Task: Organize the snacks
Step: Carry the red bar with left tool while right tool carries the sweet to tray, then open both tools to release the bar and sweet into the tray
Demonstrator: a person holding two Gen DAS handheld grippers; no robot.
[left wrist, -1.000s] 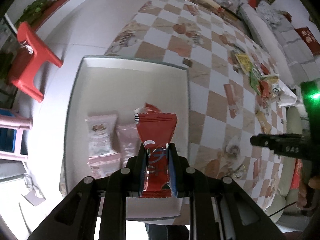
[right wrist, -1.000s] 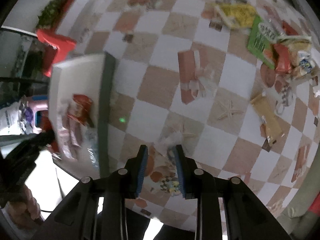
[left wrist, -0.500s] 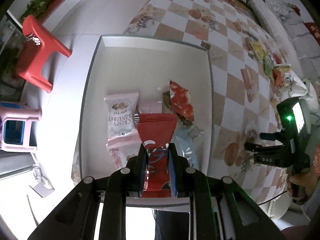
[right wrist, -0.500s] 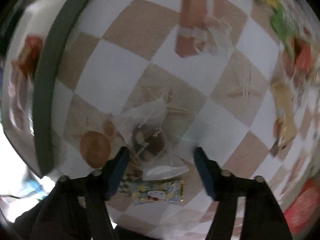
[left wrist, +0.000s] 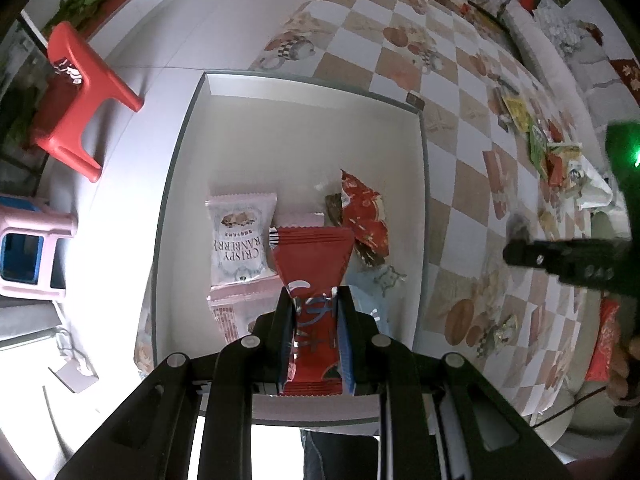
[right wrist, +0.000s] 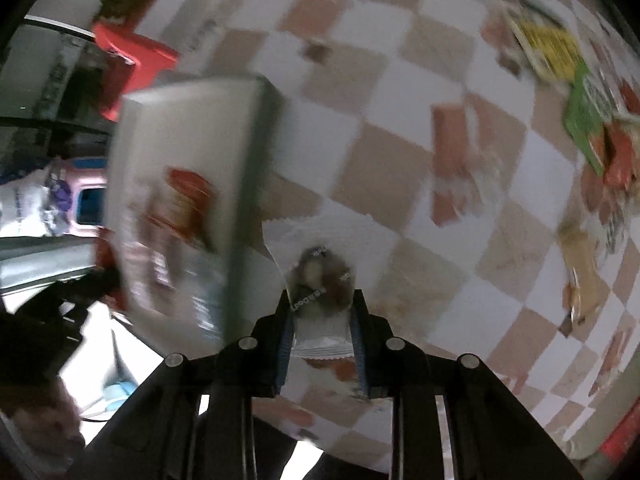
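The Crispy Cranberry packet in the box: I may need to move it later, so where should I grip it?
Probably the Crispy Cranberry packet's crimped far edge, from above: it lies flat in the box, and that edge has bare floor beyond, while other packets crowd its near end.

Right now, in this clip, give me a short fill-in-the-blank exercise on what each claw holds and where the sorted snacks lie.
1. The left claw is shut on a ____ snack packet.
2. The right claw grips a ____ wrapper showing brown pieces.
3. The CRISPY packet lies inside the white ____.
4. The tablecloth has a ____ pattern.

Missing: red; clear; box; checkered
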